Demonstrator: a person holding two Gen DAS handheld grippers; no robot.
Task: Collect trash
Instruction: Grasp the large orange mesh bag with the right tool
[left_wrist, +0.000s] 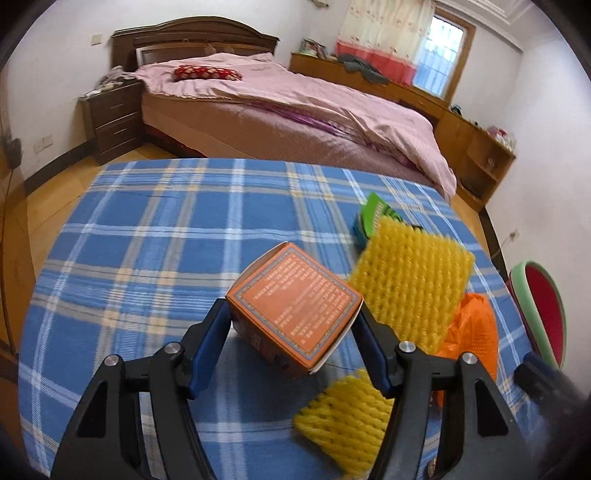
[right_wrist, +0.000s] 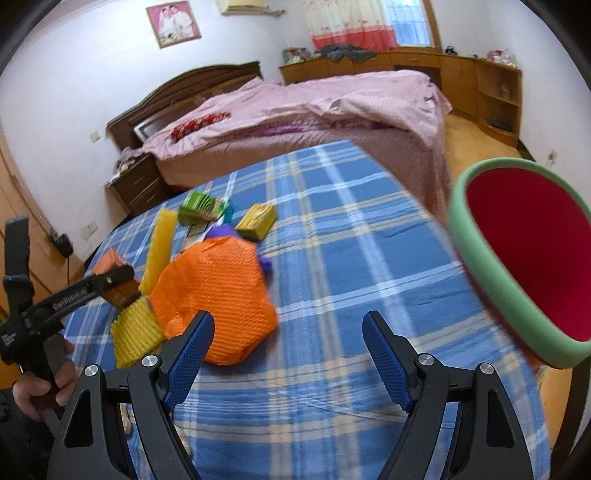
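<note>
Plaid table (left_wrist: 155, 229), bin (right_wrist: 524, 258) cut off

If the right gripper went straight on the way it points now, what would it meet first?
Most likely the bare blue plaid tablecloth. The right gripper is open and empty, and its line runs between the orange foam net on its left and the green-rimmed bin on its right. Depth is unclear.

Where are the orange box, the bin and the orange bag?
orange box (left_wrist: 295, 291), left wrist view, printed top face.
bin (right_wrist: 476, 258), right wrist view, green rim.
orange bag (right_wrist: 218, 291), right wrist view, textured middle.
</note>
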